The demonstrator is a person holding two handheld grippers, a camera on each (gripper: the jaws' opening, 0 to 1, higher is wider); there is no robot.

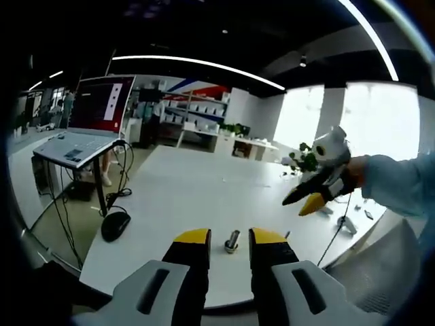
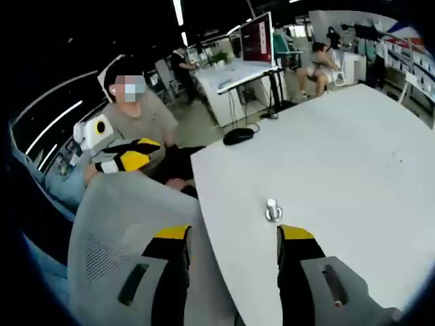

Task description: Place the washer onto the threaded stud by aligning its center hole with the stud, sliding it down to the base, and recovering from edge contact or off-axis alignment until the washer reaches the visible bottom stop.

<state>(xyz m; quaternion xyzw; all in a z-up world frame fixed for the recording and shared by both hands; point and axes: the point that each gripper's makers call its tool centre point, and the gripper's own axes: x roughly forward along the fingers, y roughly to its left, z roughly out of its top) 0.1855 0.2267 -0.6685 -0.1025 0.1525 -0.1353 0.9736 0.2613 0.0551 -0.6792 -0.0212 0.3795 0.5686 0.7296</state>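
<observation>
The approach is just beginning, by the look of it. The left gripper (image 1: 228, 239) is hovering with its yellow-tipped jaws spread and empty, framing the threaded stud (image 1: 232, 241), a short metallic post standing upright on the smooth white table (image 1: 183, 190) near its edge. The right gripper (image 2: 232, 238) is likewise gaping, holding nothing. The washer may be the ring at the stud's foot (too small to tell); next, locating and pinching it.

On the white table (image 1: 190, 197), the stud (image 1: 232, 241) is too small to tell whether a washer sits on it; its threads blur.
</observation>
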